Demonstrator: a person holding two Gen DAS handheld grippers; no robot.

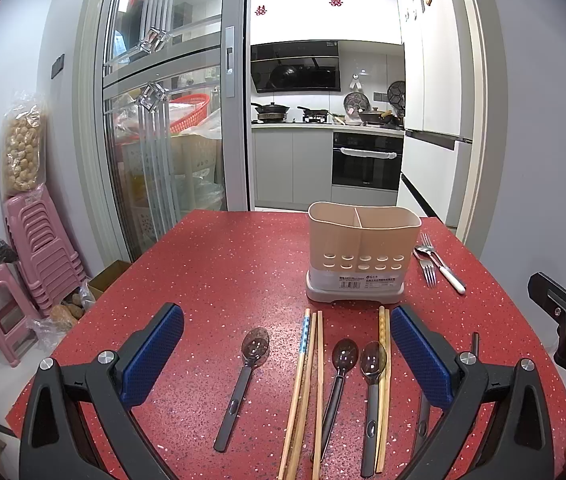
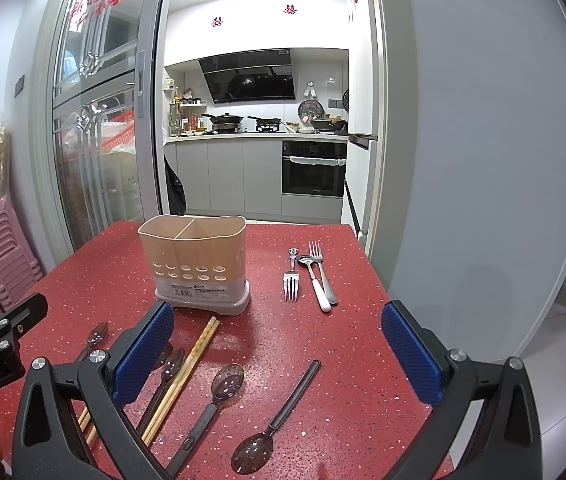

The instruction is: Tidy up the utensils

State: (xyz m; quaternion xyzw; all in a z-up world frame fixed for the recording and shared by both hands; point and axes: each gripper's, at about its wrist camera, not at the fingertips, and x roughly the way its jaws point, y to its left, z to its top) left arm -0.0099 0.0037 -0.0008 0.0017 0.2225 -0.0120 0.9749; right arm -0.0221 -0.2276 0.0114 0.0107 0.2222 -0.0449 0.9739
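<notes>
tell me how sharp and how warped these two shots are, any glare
Left wrist view: fisheye bends the door frame, corners go dark, table sharp. Right wrist view: same bending and dark corners, bright ceiling glare in the kitchen, utensil holder crisp.

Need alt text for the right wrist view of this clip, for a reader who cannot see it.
The open right gripper hovers empty over a red speckled table strewn with dark plastic spoons and wooden chopsticks. A beige two-compartment utensil holder, apparently empty, stands beyond, with metal forks to its right and a kitchen behind.
</notes>
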